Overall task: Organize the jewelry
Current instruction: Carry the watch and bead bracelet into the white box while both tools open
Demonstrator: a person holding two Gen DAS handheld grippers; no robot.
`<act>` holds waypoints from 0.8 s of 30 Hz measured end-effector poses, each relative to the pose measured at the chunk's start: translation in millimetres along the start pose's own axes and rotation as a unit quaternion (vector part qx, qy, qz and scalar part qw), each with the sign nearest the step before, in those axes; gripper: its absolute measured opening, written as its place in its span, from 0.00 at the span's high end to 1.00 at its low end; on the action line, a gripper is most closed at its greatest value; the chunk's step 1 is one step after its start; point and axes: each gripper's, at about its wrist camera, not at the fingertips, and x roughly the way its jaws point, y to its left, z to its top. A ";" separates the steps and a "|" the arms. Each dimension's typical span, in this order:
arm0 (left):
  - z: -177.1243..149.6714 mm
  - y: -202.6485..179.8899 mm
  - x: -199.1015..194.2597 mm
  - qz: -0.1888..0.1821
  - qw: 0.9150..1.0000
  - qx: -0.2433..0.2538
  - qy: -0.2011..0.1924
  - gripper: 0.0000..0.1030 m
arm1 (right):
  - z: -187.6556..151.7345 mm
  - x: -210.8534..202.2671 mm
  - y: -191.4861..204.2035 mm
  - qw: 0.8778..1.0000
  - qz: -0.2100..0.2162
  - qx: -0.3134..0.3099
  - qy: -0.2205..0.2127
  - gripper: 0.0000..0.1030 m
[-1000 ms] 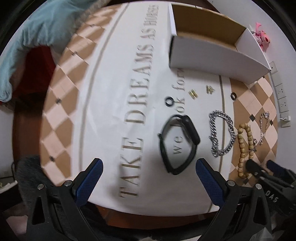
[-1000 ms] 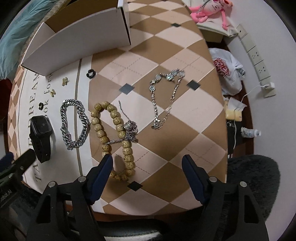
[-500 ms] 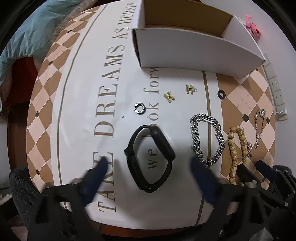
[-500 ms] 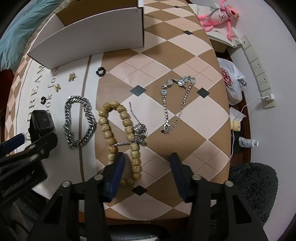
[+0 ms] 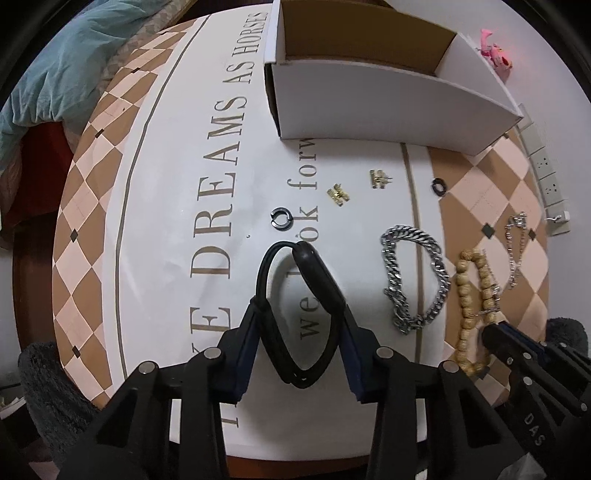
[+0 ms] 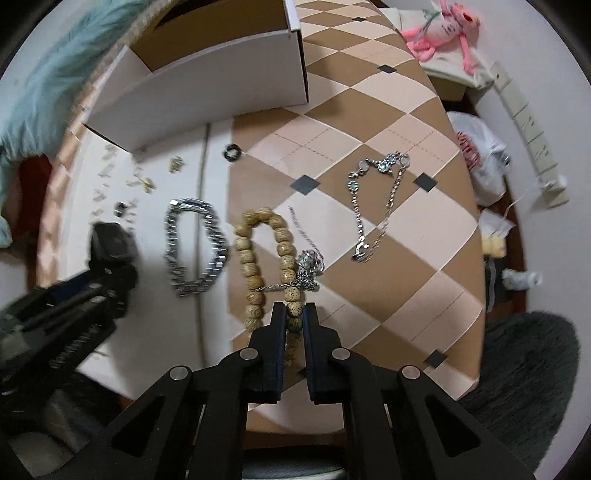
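My left gripper (image 5: 300,314) is shut on the black watch band (image 5: 317,273), its blue pads pressing the loop from both sides on the white cloth. My right gripper (image 6: 294,308) is shut on the wooden bead bracelet (image 6: 251,258), pinching its right strand; it also shows in the left wrist view (image 5: 469,295). A thin silver chain (image 6: 308,264) lies tangled over the beads. A silver curb-link bracelet (image 5: 417,273) lies between watch and beads. A silver charm bracelet (image 6: 380,199) lies farther right. An open white cardboard box (image 5: 388,96) stands at the back.
Two small gold earrings (image 5: 338,194) (image 5: 378,178) and two black rings (image 5: 281,218) (image 5: 439,185) lie in front of the box. A teal blanket (image 5: 55,74) is at the far left. A pink plush toy (image 6: 443,26), a power strip (image 6: 532,136) and bags are beyond the table's right edge.
Both grippers moved forward and down and closed: the left onto the black watch band, the right onto the wooden bead bracelet. Both were open a second ago.
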 end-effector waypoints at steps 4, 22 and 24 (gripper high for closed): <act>-9.3 5.8 -19.5 -0.013 1.000 -0.001 -0.013 0.64 | 1.8 -17.4 -6.1 0.999 0.038 0.015 -0.014 0.91; 18.3 13.6 -108.7 -0.073 0.993 0.004 -0.094 0.64 | 64.0 -126.9 5.4 0.984 0.140 0.001 -0.109 0.91; 37.1 9.6 -111.4 -0.075 0.992 0.005 -0.102 0.64 | 79.6 -136.9 8.1 0.981 0.152 -0.001 -0.118 0.91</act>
